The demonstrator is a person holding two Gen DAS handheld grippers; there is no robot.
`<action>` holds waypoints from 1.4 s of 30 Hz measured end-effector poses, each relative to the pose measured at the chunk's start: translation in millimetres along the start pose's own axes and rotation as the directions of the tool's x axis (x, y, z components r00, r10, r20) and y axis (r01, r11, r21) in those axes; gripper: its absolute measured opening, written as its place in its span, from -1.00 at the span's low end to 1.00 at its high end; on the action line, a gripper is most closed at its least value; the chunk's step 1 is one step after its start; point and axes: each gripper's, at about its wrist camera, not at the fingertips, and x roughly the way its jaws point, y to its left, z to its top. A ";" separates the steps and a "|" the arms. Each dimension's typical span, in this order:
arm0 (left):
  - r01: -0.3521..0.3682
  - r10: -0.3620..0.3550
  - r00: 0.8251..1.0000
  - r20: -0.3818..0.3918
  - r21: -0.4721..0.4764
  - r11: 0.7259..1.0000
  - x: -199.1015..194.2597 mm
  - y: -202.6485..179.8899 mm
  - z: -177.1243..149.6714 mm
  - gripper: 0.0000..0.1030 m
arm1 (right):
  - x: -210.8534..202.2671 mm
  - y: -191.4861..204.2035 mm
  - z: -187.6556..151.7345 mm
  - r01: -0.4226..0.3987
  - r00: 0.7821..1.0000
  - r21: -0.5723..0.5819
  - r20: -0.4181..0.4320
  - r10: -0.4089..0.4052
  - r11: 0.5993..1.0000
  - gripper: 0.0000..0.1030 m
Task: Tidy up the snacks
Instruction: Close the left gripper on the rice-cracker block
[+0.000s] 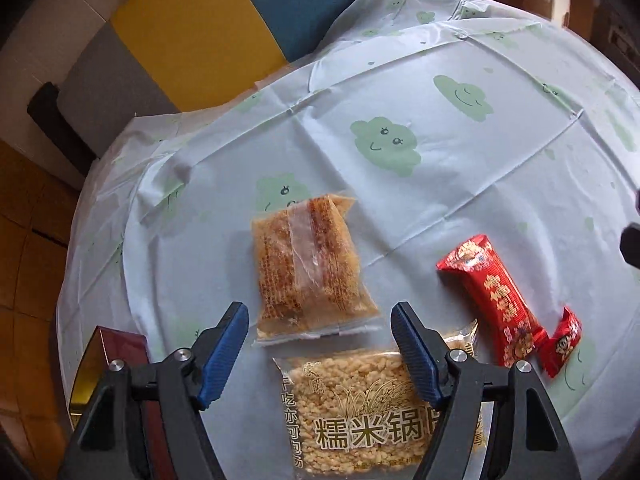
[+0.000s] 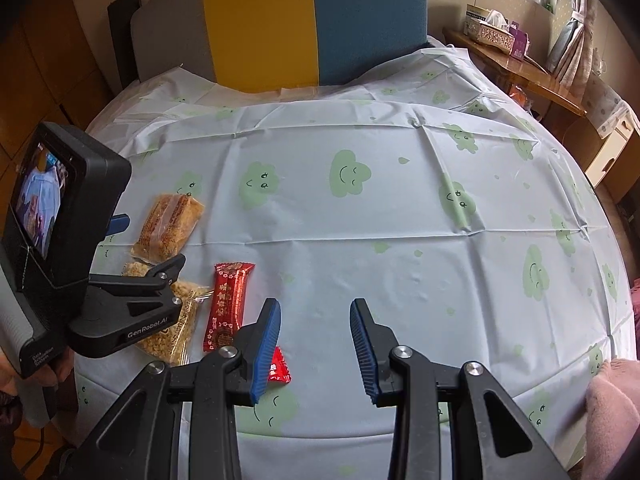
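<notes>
Blue-padded left tool [image 1: 320, 330] spread wide over rice-crisp packet [image 1: 352, 404], right tool [image 2: 316, 346] part-open, empty

- In the left wrist view, the rice cracker packet [image 1: 360, 412] at 6 o'clock is partly covered by a finger of the left claw [image 1: 320, 344] and runs down to the picture's bottom.
- The dark red box [image 1: 116, 356] at 8 o'clock sits half behind the claw's frame.
- In the right wrist view, the small red candy [image 2: 280, 368] is mostly hidden behind a finger of the right claw [image 2: 315, 348].

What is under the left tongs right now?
Under the open left tongs lies the clear rice-crisp packet on the tablecloth, with a browner packet just beyond. The tongs' frame hides the packet's right edge.
</notes>
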 end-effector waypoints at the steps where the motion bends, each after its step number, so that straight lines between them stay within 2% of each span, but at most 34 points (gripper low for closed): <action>1: 0.005 -0.005 1.000 0.005 0.000 1.000 -2.1 0.3 -4.6 0.46 | 0.2 0.1 0.1 -0.001 1.000 0.001 -0.001 0.001 1.000 -0.29; 6: 0.041 -0.038 0.998 0.055 -0.053 0.998 -20.9 8.9 -28.7 0.45 | 3.9 1.7 -0.7 0.003 1.000 -0.009 -0.015 -0.004 1.000 -0.29; 9: 0.042 -0.032 0.997 0.074 -0.141 0.989 -35.5 20.7 -42.9 0.45 | 5.8 1.3 -1.7 0.011 1.000 -0.009 -0.023 -0.012 1.000 -0.29; 11: 0.052 -0.034 0.996 0.081 -0.230 0.972 -46.1 33.0 -54.1 0.45 | 6.6 1.0 -2.0 0.013 1.000 -0.009 -0.026 -0.013 1.000 -0.29; 13: 0.093 -0.074 0.995 0.069 -0.345 0.934 -53.1 46.2 -67.5 0.45 | 7.2 1.3 -2.8 0.014 0.999 -0.009 -0.029 -0.015 1.000 -0.29; 16: 0.157 -0.159 0.986 0.040 -0.514 0.843 -55.1 60.8 -91.9 0.45 | 6.9 2.1 -3.1 0.018 0.999 -0.013 -0.028 -0.018 1.000 -0.29; 19: 0.234 -0.276 0.961 0.023 -0.602 0.763 -47.7 60.2 -108.3 0.45 | 6.2 2.5 -3.0 0.020 0.999 -0.015 -0.025 -0.020 1.000 -0.29; 21: 0.263 -0.324 0.946 0.020 -0.633 0.728 -41.8 55.5 -111.8 0.45 | 5.5 2.7 -3.2 0.019 1.000 -0.017 -0.023 -0.019 1.000 -0.29; 24: 0.309 -0.396 0.918 0.018 -0.657 0.687 -32.8 47.2 -108.2 0.45 | 5.0 2.4 -3.2 0.021 1.000 -0.015 -0.023 -0.021 1.000 -0.29; 25: 0.314 -0.404 0.914 0.019 -0.664 0.678 -30.8 45.3 -105.9 0.45 | 4.7 1.9 -3.1 0.021 1.000 -0.014 -0.022 -0.021 1.000 -0.29; 29: 0.312 -0.410 0.912 0.013 -0.671 0.673 -22.0 42.4 -92.6 0.47 | 3.6 -0.2 -2.1 0.020 1.000 -0.006 -0.018 -0.020 1.000 -0.29; 34: 0.295 -0.417 0.909 -0.004 -0.702 0.648 -4.4 54.2 -77.6 0.47 | 3.3 0.3 -2.2 0.016 1.000 -0.006 -0.018 -0.016 1.000 -0.29; 37: 0.280 -0.401 0.916 -0.018 -0.687 0.671 -1.9 57.8 -65.2 0.48 | 3.6 0.2 -1.9 0.013 1.000 -0.004 -0.020 -0.013 1.000 -0.29; 39: 0.277 -0.393 0.919 -0.017 -0.683 0.676 -1.7 57.8 -56.6 0.50 | 3.9 0.8 -1.7 0.008 1.000 -0.006 -0.022 -0.008 1.000 -0.29; 42: 0.259 -0.365 0.931 -0.024 -0.661 0.704 -0.6 52.6 -41.4 0.52 | 4.3 2.0 -2.4 0.004 1.000 -0.010 -0.025 -0.004 1.000 -0.29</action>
